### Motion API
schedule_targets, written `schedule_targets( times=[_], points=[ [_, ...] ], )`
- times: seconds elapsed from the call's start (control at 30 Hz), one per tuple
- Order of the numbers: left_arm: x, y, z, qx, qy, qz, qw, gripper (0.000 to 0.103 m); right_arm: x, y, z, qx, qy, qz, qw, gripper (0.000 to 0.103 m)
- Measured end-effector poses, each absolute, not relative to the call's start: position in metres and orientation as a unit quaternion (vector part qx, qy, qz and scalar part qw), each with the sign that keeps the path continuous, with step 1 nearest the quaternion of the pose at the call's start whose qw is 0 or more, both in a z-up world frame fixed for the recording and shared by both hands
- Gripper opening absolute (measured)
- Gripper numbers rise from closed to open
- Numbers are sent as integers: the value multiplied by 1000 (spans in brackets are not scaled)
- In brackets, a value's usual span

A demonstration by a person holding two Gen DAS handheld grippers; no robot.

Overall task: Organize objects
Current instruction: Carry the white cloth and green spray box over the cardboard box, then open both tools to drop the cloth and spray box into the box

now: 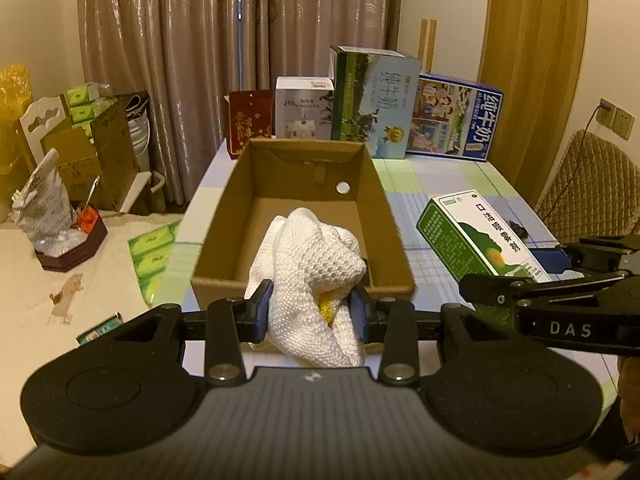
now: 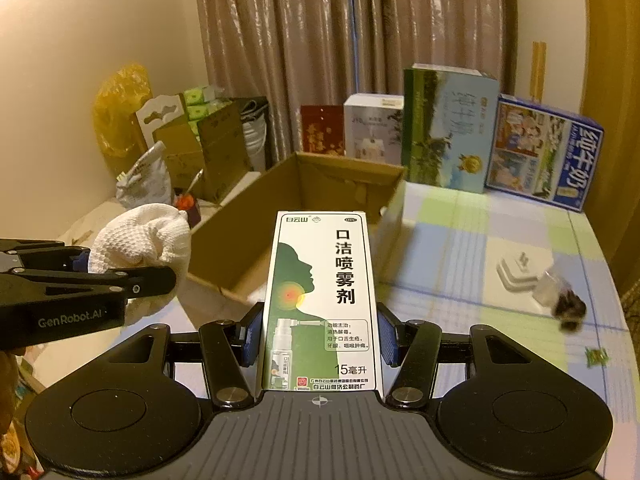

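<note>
My left gripper is shut on a bunched white knitted cloth with a yellow patch, held just above the near edge of an open cardboard box on the checked tablecloth. My right gripper is shut on a green and white spray medicine carton, held upright to the right of the cardboard box. In the left wrist view the carton and the right gripper show at the right. The right wrist view has the cloth and the left gripper at the left.
Milk cartons and gift boxes stand in a row behind the box by the curtain. A white block, a small dark jar and a green sweet lie on the table's right side. Boxes and bags crowd the left.
</note>
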State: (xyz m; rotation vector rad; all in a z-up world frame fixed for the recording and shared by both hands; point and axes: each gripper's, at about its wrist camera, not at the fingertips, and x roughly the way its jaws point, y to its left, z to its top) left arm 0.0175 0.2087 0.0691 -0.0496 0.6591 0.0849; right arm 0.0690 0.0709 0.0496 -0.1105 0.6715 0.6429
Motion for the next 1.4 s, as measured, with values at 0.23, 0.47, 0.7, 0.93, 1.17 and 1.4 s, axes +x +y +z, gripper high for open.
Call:
schedule_targets(
  times=[0.23, 0.47, 0.7, 0.93, 1.17, 1.4],
  points=[
    [54, 232, 75, -17, 320, 35, 946, 34, 113, 96, 52, -36, 330, 308, 892, 53],
    [98, 252, 71, -7, 324, 28, 946, 34, 152, 116, 41, -25, 346, 303, 888, 53],
    [135, 270, 50, -1, 336, 28, 941, 35, 179, 128, 24, -18, 358, 296, 885, 53],
    [164, 277, 26, 4, 350, 28, 936, 45, 193, 129, 13, -8, 370, 290, 883, 53],
    [160, 284, 29, -2, 339, 30, 940, 45, 193, 131, 8, 0, 377, 294, 879, 53],
    [147, 289, 37, -13, 327, 42, 944, 52, 200, 132, 15, 34, 364, 305, 880, 73]
  ],
)
